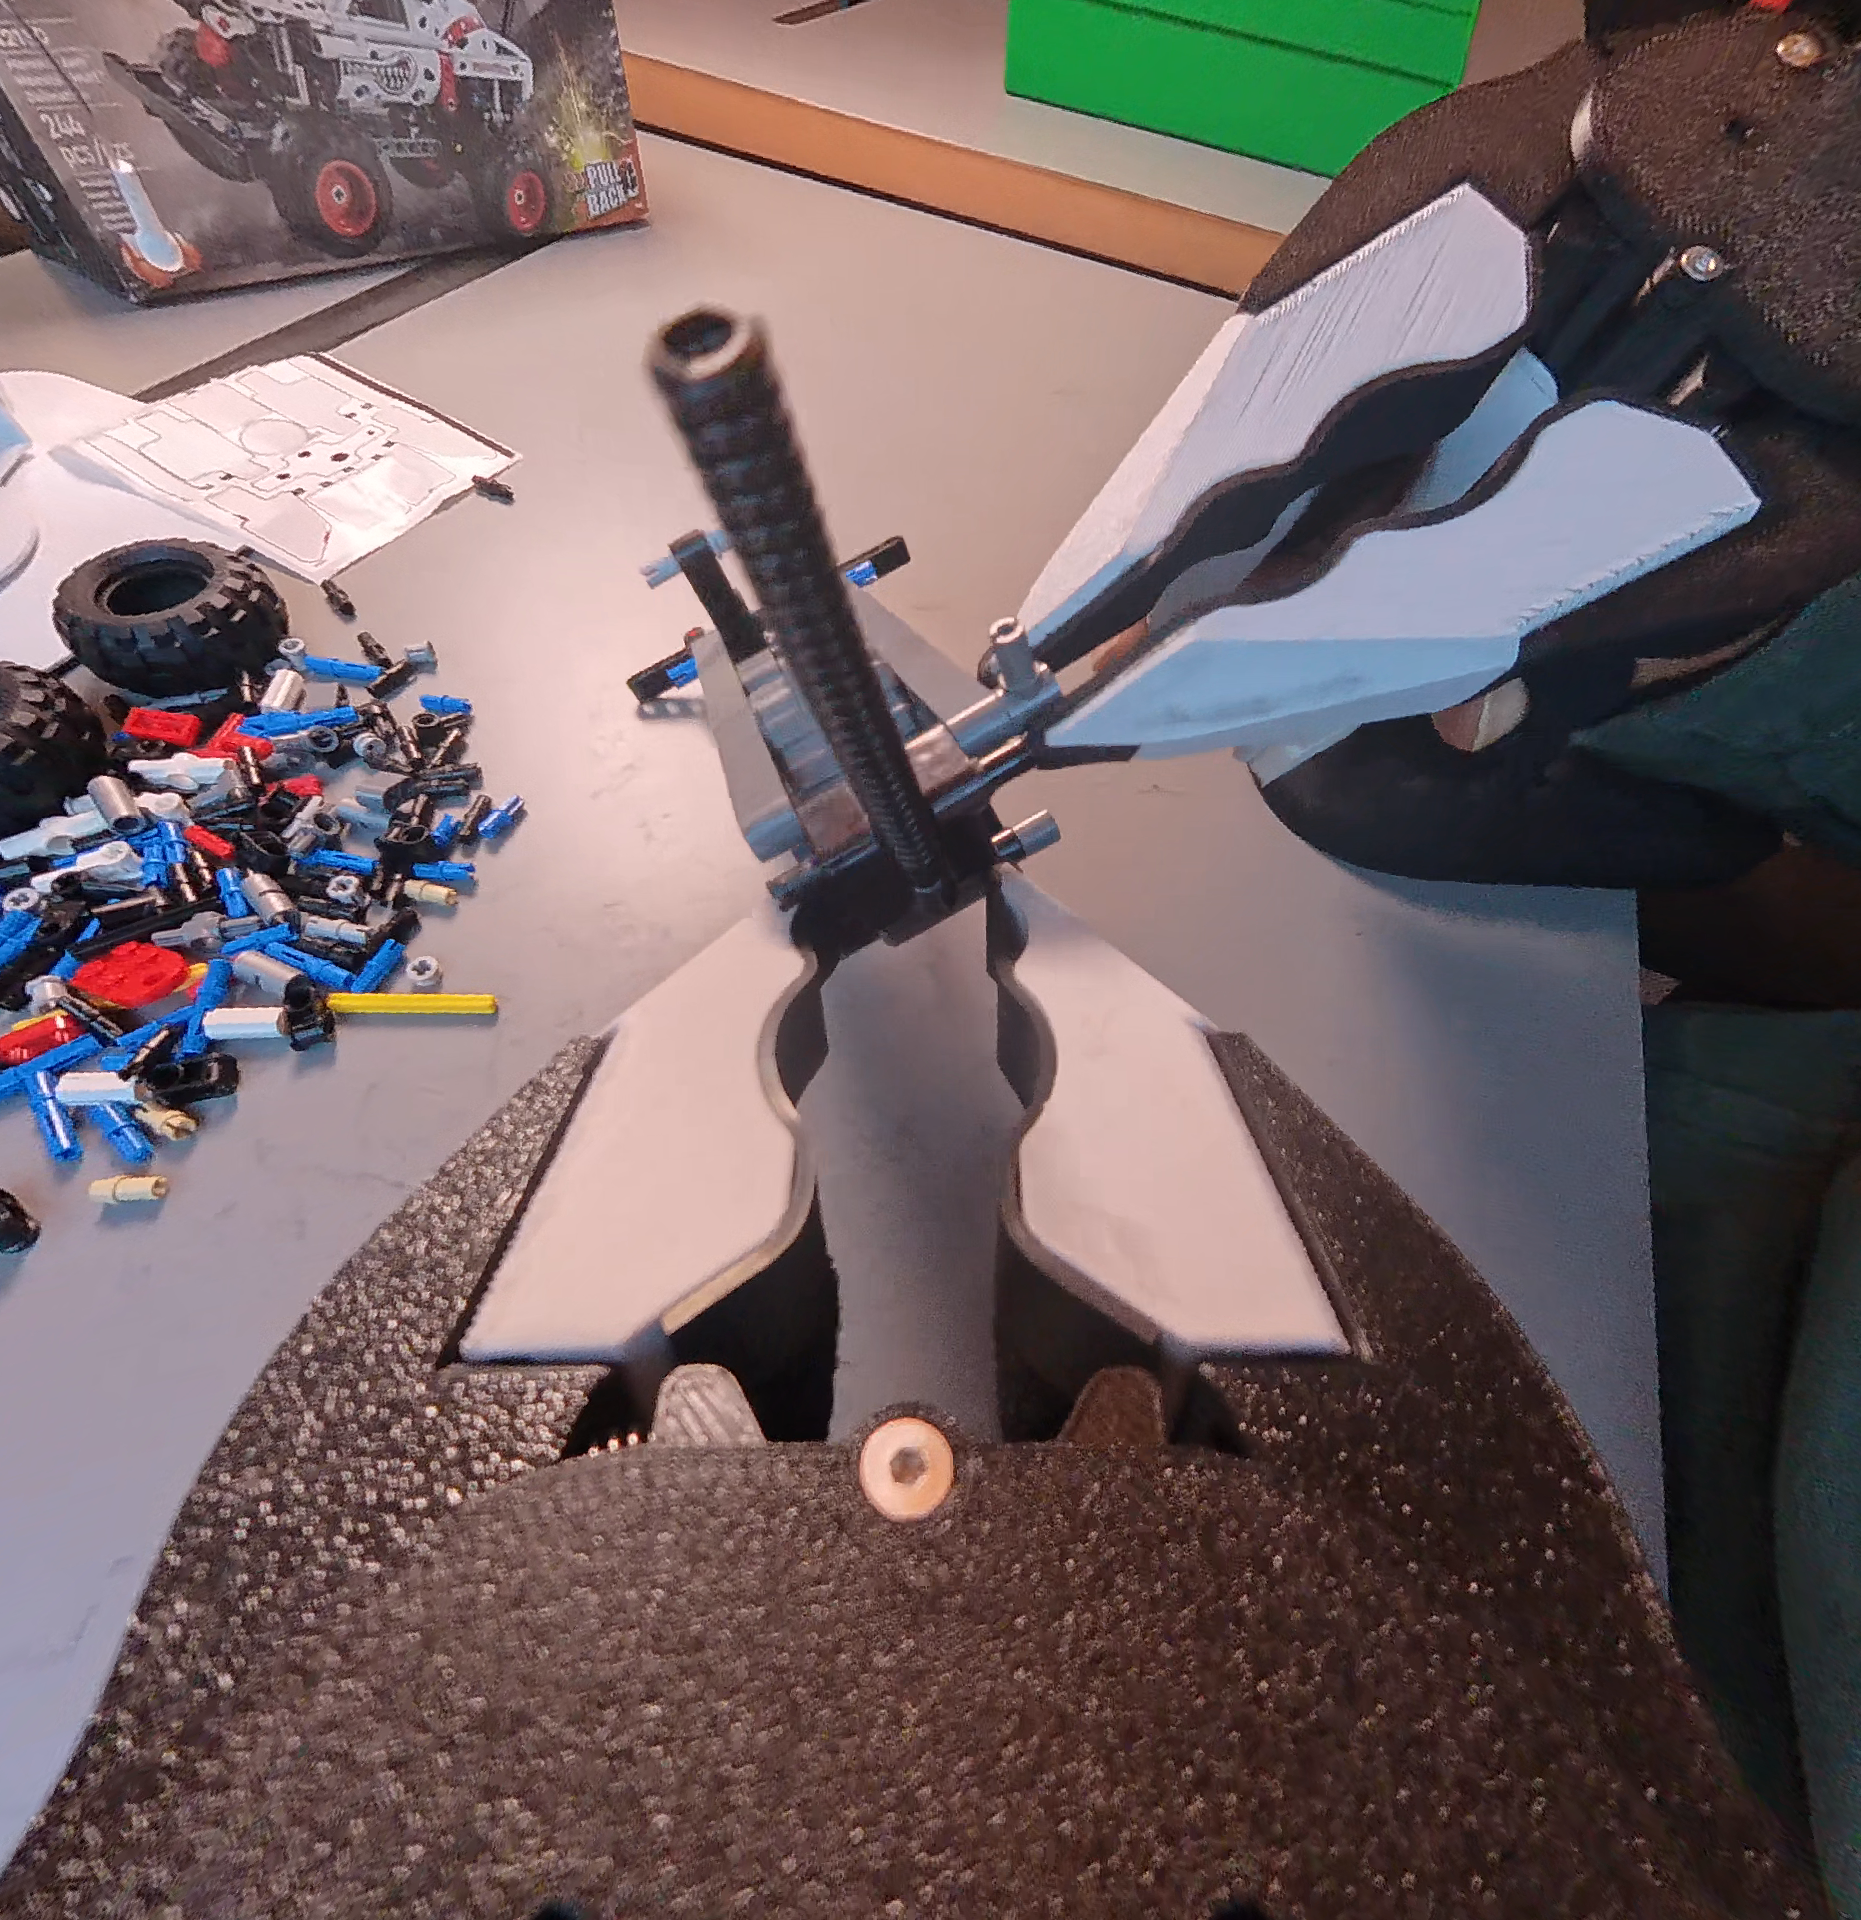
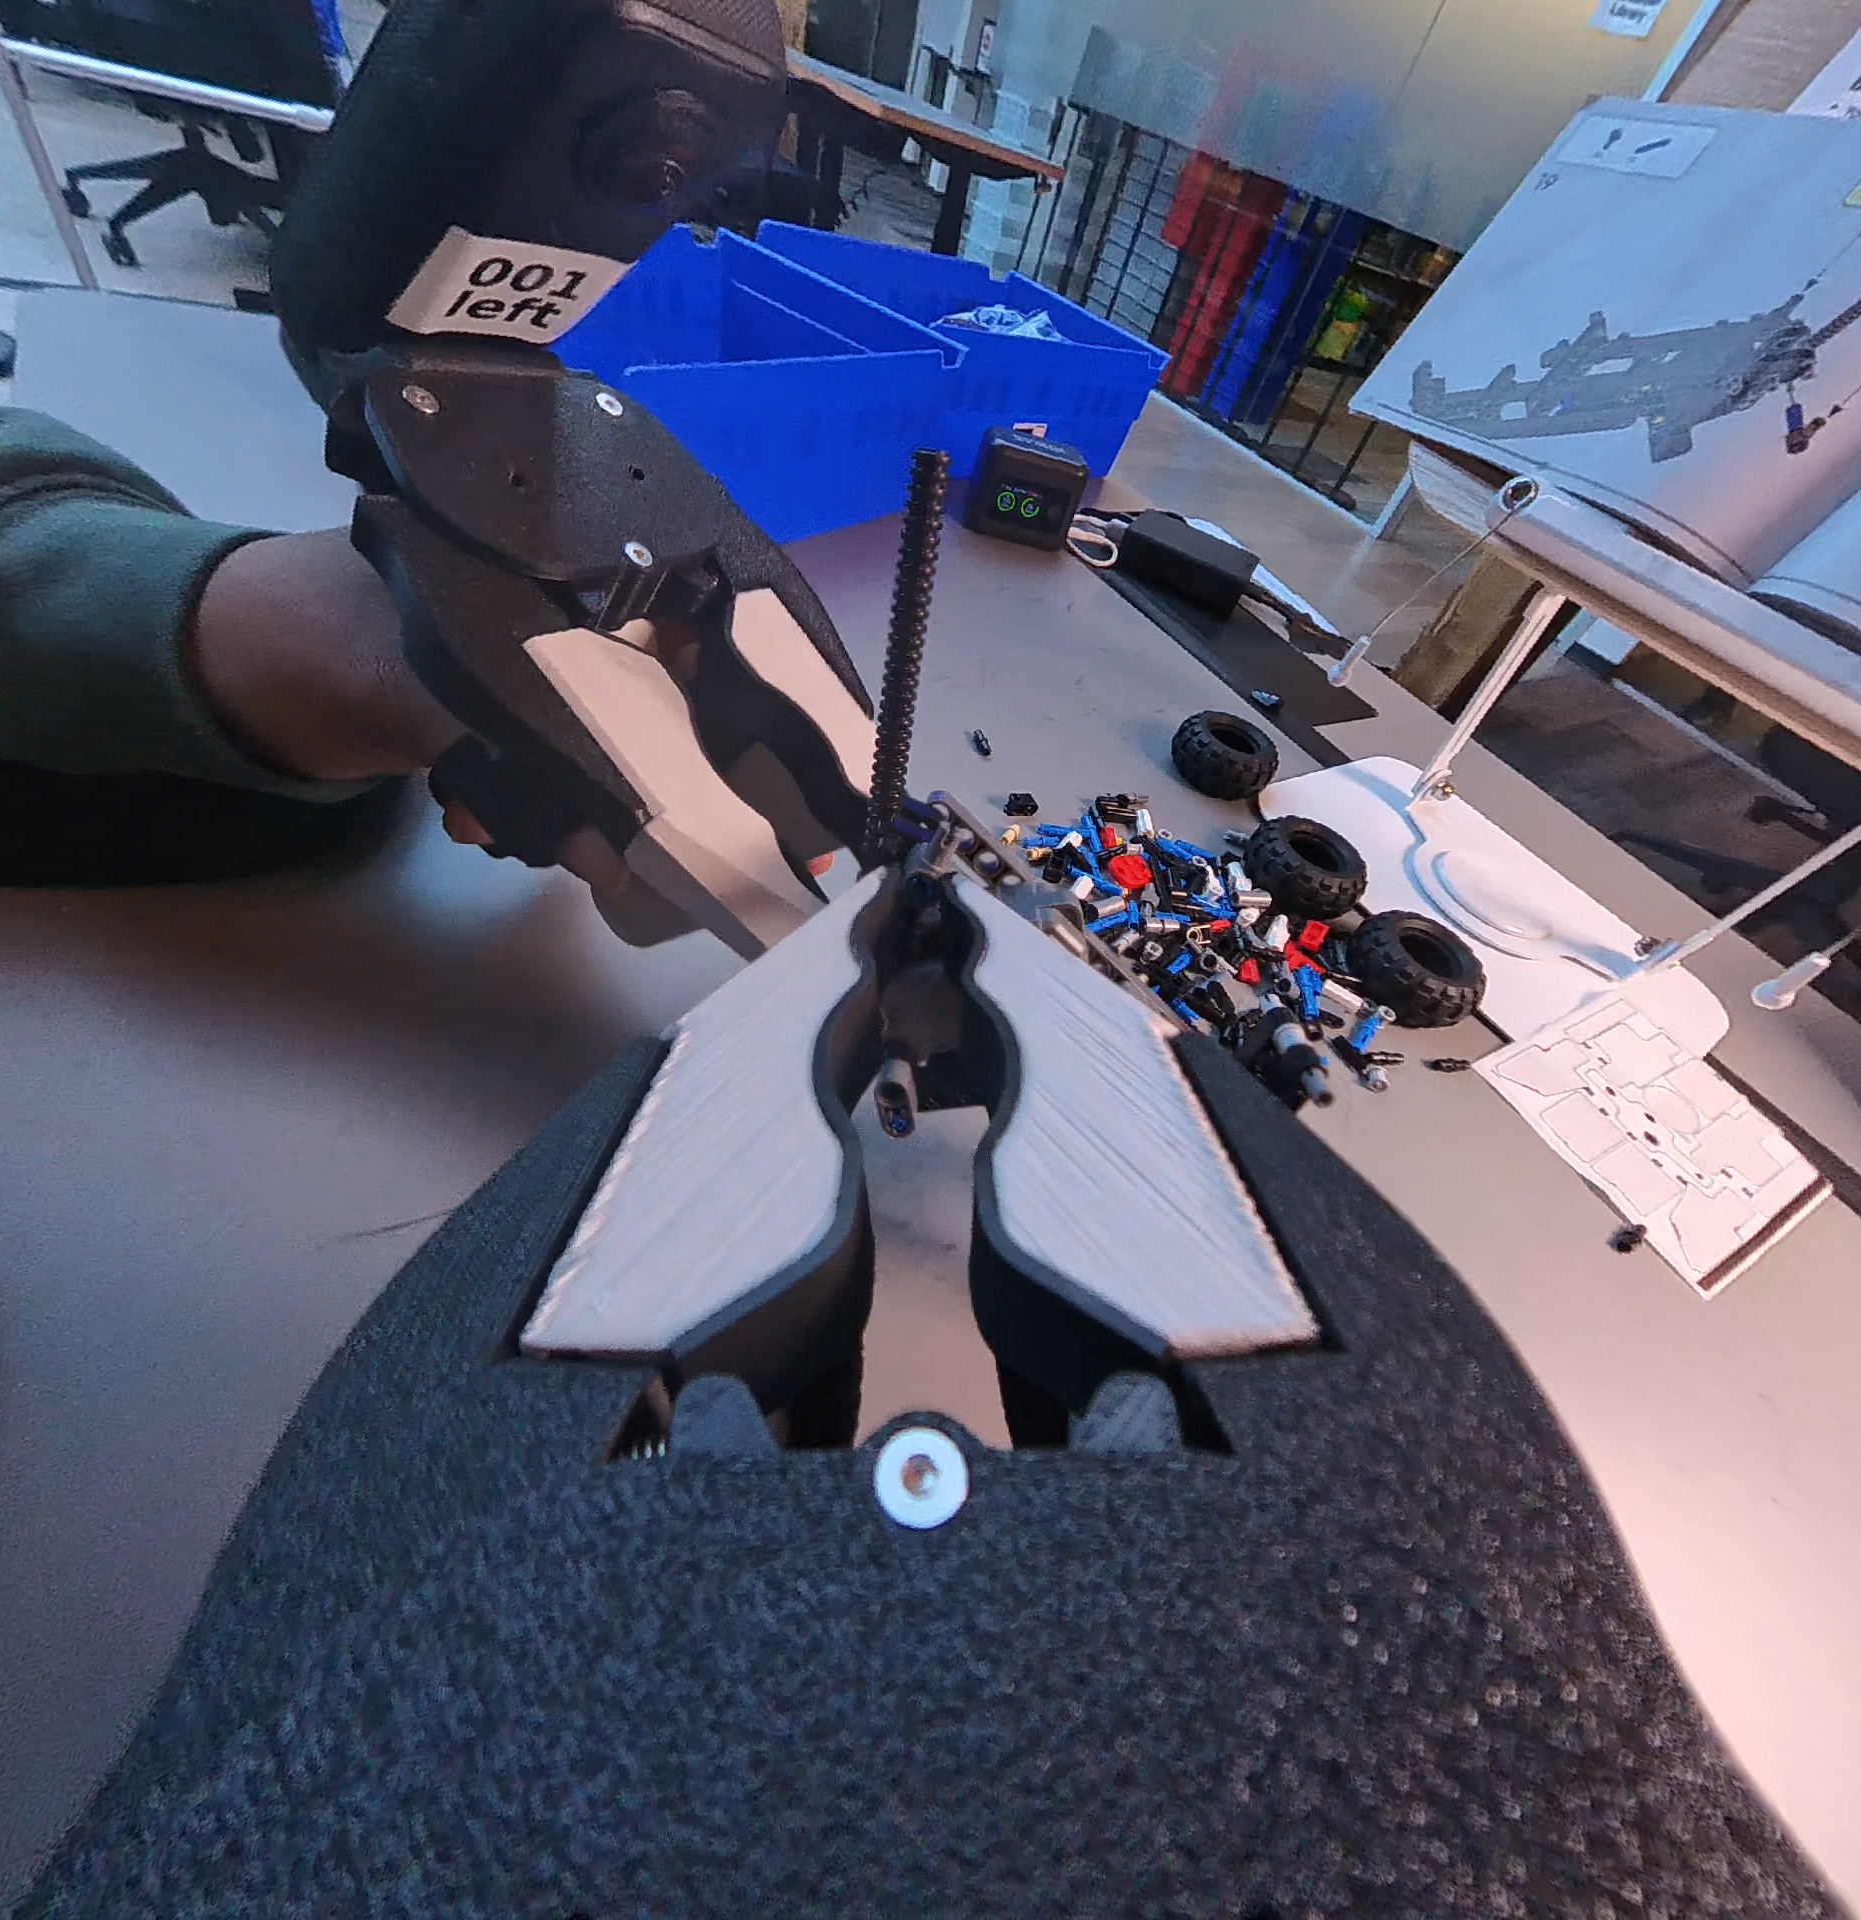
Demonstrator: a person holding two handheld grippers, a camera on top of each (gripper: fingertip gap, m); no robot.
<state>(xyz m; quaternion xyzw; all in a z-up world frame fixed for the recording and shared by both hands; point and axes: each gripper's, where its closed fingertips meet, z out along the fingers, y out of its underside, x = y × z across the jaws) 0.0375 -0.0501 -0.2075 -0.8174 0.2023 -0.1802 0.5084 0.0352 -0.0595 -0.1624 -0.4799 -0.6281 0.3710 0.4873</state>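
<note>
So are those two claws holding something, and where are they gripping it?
Both hold one toy brick assembly. The left claw clamps its black lower end below the ribbed tube; the right claw pinches a grey connector at its side.

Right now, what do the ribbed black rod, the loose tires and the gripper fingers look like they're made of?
Ribbed black rod: looks like flexible plastic, matte, ringed along its length. Tires: likely rubber, dull black with knobby tread. Left gripper fingers: printed plastic, pale grey with fine layer lines, black edging.
</note>
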